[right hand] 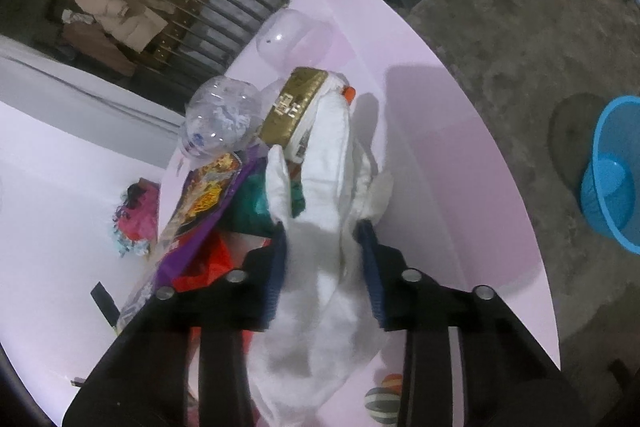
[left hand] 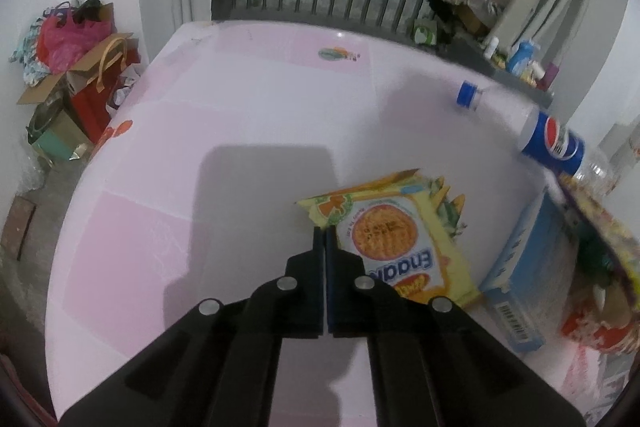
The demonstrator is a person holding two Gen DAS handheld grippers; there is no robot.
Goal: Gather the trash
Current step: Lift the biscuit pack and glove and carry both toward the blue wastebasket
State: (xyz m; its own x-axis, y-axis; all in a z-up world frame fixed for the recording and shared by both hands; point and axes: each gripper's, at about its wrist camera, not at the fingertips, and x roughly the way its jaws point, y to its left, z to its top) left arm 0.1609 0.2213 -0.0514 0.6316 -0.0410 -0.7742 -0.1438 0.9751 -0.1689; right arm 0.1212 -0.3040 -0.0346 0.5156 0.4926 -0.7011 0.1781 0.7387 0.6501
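Left claw is clamped fully shut, pinching the corner of the yellow noodle wrapper off to its right. Right claw squeezes a white plastic bag; gold-labelled bottle just ahead.

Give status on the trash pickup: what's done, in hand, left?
Done: nothing visibly binned; the blue basket on the floor looks empty. In hand: right gripper clamps a white plastic bag; left gripper is shut at the yellow noodle wrapper's edge, grip unclear. Left: Pepsi bottle, blue carton, clear bottle.
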